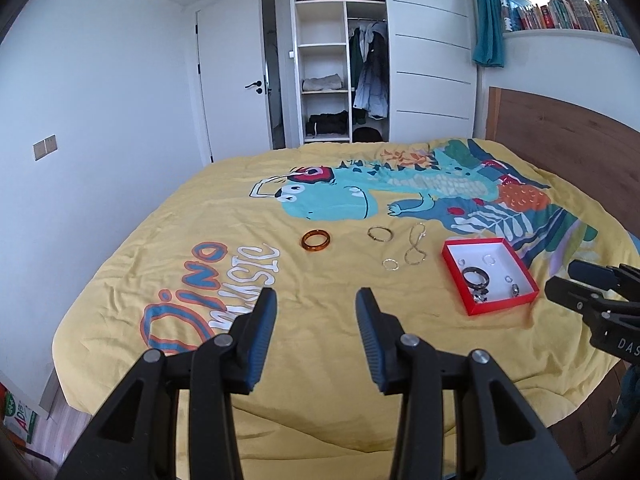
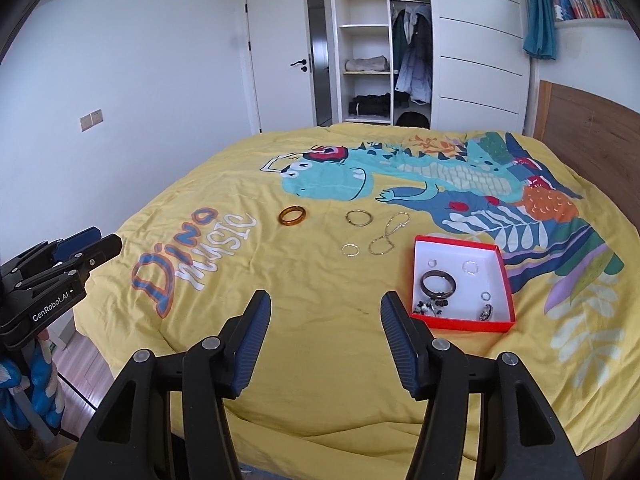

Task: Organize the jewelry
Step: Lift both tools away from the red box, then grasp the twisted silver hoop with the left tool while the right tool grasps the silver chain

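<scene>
Left gripper (image 1: 316, 300): I hold its jaws apart, empty.
Right gripper (image 2: 326, 304): mine too, spread, empty.
Red shallow cardboard box (image 2: 505, 276): near the translucent amber bangle (image 2: 292, 215).

A home bedroom, seen across a made bed.

A yellow dinosaur-print duvet (image 1: 320, 320) fills the lower half of the frame, with a wooden headboard (image 1: 560, 128) at the right edge. At top centre an open white wardrobe (image 1: 340, 60) holds folded bedding and hanging coats; beside it stands a white door (image 1: 232, 72), and at upper right a teal curtain (image 1: 487, 16) and a shelf of books (image 1: 560, 14).
</scene>
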`<state>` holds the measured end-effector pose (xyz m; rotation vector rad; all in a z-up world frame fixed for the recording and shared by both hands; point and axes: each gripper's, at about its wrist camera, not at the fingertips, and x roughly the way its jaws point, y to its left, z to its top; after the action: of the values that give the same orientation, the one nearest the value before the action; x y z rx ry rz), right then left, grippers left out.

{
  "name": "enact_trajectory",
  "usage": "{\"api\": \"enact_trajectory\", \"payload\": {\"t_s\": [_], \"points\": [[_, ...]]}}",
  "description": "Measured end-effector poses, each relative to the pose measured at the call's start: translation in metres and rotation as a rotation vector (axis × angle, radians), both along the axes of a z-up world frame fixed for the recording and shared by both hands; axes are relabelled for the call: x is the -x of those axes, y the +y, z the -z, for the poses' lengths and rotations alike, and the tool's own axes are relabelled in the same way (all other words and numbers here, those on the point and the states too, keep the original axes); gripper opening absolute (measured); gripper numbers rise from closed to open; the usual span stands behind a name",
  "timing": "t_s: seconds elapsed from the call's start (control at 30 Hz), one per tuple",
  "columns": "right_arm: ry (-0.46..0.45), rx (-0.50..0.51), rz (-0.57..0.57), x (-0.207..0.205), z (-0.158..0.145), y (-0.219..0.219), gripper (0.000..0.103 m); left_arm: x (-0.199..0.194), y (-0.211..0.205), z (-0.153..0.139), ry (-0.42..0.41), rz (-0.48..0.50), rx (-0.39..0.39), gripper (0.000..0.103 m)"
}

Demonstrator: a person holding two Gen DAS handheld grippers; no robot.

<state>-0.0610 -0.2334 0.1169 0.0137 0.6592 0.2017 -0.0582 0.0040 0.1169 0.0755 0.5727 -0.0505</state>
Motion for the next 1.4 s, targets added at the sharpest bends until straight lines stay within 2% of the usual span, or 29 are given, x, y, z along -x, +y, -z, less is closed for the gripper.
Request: {"api": "enact_trajectory", "payload": {"t_s": [0.43,0.53,0.7,1.0,1.13,1.4], "points": [[0.060,-0.020,-0.005,-0.040,0.023,0.000,0.057,-0.048,-0.006,0.029,0.098,0.005,-0.003,0.040],[0.077,-0.025,-0.005,-0.056,0.029,-0.002,0.057,-0.063,-0.009,0.037,0.124,0.006,-0.006,0.046],[0.110,-0.030,-0.005,-0.086,0.044,-0.009,0.057,-0.095,-0.020,0.054,0.169,0.012,-0.014,0.047],[0.183,-0.043,-0.003,-0.144,0.081,-0.017,0.057,-0.158,-0.033,0.101,0.272,0.032,-0.003,0.047],[0.209,-0.049,0.005,-0.173,0.097,-0.022,0.057,-0.190,-0.045,0.124,0.301,0.071,-0.006,0.047],[0.251,-0.029,0.000,-0.259,0.123,-0.030,0.057,-0.272,-0.082,0.170,0.366,0.216,0.071,0.047]]}}
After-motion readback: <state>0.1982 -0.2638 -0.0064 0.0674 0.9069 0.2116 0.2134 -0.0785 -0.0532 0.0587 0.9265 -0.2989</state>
